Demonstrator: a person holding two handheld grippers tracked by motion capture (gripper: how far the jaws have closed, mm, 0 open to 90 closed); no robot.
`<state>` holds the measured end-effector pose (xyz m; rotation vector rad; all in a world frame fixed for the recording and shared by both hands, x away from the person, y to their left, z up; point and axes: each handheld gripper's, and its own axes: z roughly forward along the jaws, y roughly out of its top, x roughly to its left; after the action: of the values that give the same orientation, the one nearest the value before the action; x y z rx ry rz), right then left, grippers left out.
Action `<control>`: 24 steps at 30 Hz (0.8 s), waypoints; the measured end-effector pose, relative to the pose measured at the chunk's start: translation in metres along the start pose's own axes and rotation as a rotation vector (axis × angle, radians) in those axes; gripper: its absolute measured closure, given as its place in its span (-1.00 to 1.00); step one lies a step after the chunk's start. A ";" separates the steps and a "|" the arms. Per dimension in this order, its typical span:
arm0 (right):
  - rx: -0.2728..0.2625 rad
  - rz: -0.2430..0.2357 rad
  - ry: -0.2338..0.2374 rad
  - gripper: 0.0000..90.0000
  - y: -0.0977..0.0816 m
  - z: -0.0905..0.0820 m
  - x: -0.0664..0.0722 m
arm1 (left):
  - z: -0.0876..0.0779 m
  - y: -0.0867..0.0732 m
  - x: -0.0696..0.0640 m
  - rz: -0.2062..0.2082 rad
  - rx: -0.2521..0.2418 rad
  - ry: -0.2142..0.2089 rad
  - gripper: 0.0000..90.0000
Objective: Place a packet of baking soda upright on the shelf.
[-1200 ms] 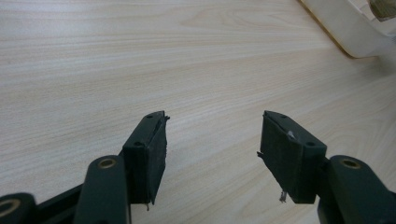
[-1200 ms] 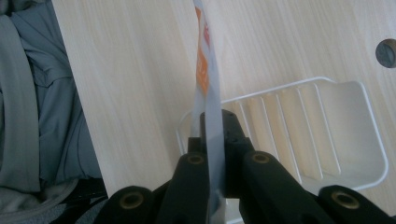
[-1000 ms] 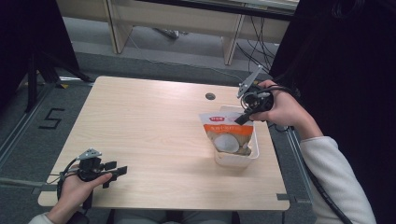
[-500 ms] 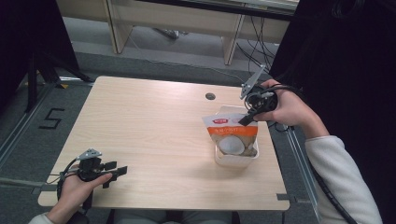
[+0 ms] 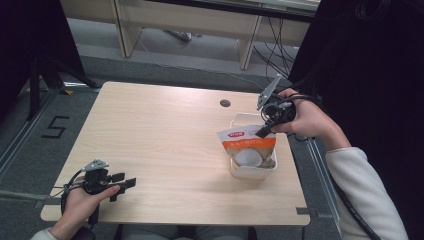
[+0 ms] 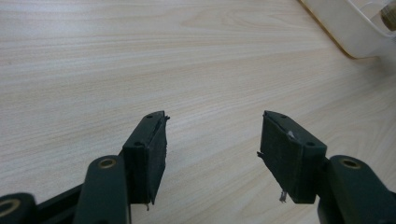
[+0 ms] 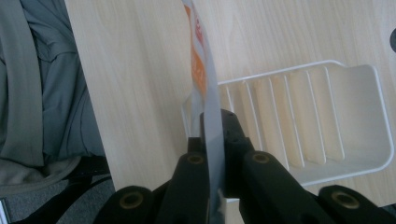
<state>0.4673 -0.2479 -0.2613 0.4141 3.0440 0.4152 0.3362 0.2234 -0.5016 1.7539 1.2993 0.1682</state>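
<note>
Right gripper (image 5: pixel 261 131) pinches the top edge of the pouch (image 5: pixel 247 145); jaws pressed onto the thin film, seen edge-on in the right gripper view (image 7: pixel 208 93); pouch is orange and white, standing tilted in the near end of the white tray (image 5: pixel 239 120) at the right side of the surface (image 5: pixel 165 140); far end of the tray bare, ribbed floor visible (image 7: pixel 308 121); cannot tell whether the pouch bottom rests on the tray floor or hangs just above it.

Left gripper (image 5: pixel 120 181) low at the near left corner, well apart from the tray; jaws spread, nothing between them, only bare wood under them in the left gripper view (image 6: pixel 212 144); tray corner just visible far off (image 6: pixel 345 28).

Step in hand, likely: moving the pouch in or out of the tray by its top seam; to do it well, hold the pinch firm since the film is slick and the grip is only on the edge; move straight up or down, not sideways, or the pouch may drag the light tray along; watch the bulging lower part against the tray wall; left gripper could come over and steady the tray rim if it starts to shift; slow at the end so the pouch doesn't flop over.
</note>
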 end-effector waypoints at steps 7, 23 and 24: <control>0.017 0.001 0.005 1.00 -0.002 0.004 -0.001 | 0.000 0.000 0.000 0.002 0.002 -0.002 -0.10; 0.044 0.019 0.011 1.00 -0.006 0.011 -0.002 | 0.000 0.000 0.000 0.004 0.004 0.002 -0.10; 0.050 0.017 0.014 1.00 -0.006 0.012 -0.002 | 0.000 0.000 0.000 0.003 0.003 0.003 -0.10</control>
<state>0.4688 -0.2509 -0.2744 0.4425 3.0718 0.3442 0.3361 0.2234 -0.5017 1.7591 1.3001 0.1708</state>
